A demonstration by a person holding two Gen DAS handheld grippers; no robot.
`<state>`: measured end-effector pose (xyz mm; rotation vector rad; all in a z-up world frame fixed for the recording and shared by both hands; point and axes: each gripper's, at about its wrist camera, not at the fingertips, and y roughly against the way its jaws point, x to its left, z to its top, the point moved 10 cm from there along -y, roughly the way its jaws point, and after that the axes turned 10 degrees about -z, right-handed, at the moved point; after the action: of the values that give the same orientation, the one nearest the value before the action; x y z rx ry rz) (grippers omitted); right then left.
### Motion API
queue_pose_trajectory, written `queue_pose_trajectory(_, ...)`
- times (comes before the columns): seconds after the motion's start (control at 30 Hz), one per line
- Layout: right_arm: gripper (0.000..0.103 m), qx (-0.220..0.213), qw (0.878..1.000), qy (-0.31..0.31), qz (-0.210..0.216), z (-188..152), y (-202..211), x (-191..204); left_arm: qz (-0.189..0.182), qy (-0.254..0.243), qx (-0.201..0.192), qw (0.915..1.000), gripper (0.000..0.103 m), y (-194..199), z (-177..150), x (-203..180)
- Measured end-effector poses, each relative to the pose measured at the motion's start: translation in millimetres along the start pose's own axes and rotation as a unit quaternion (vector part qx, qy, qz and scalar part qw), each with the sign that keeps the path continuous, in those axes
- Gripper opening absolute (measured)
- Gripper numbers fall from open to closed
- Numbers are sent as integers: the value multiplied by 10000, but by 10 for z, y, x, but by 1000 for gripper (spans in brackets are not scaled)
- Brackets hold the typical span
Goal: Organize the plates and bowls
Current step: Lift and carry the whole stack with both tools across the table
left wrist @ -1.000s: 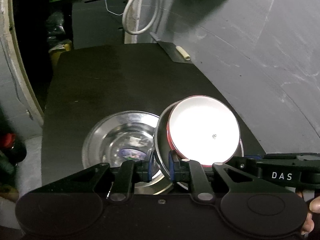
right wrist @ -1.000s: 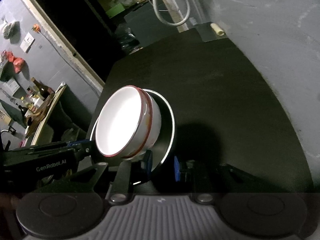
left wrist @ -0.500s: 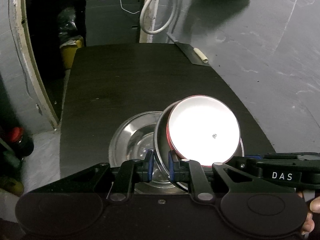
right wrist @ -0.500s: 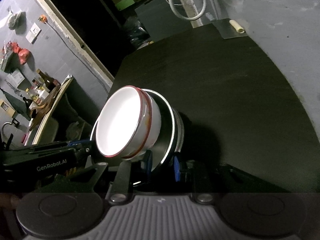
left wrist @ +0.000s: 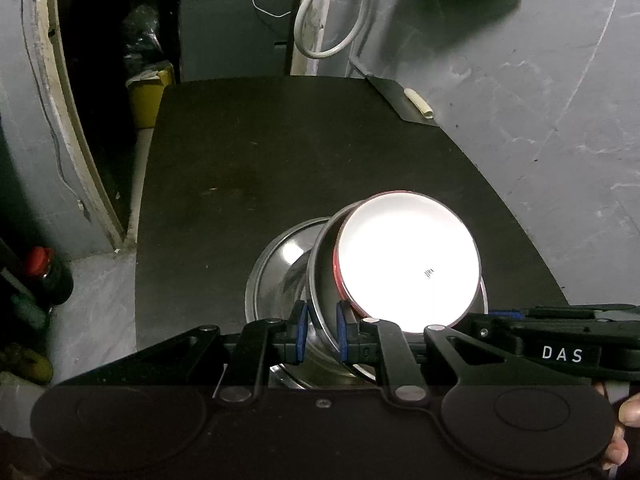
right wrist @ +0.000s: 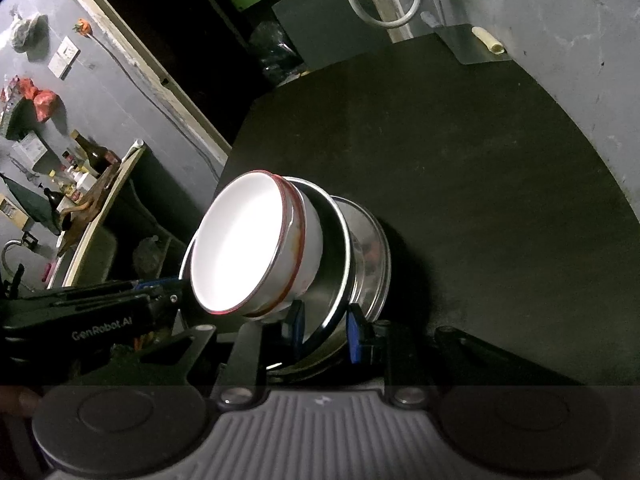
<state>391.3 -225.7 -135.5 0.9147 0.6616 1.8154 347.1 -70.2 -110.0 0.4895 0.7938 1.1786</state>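
Red-rimmed white enamel bowl (left wrist: pixel 408 264) nested in tilted steel plate (right wrist: pixel 340 264), rim clenched by left hand-held gripper (left wrist: pixel 319 332) and right hand-held gripper (right wrist: pixel 324 326), above round steel basin (left wrist: pixel 276 264) on black tabletop (left wrist: pixel 280 160).

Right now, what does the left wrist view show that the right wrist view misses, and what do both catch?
Only the left wrist view shows the yellow bin beside the table and the red-capped bottle on the floor.

Only the right wrist view shows the shelf of bottles, the wall switch and the outer wall of the white bowl.

Both show the white red-rimmed bowl sitting in a steel plate gripped at opposite edges by the left tool and right tool, a second steel plate beneath, the black table and the hose loop.
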Motion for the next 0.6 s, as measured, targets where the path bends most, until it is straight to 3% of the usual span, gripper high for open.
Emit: queue_pose_trajectory(0.6, 25, 138, 9999, 16, 65, 56, -147, 18, 110, 82, 100, 9999, 15, -69, 24, 22)
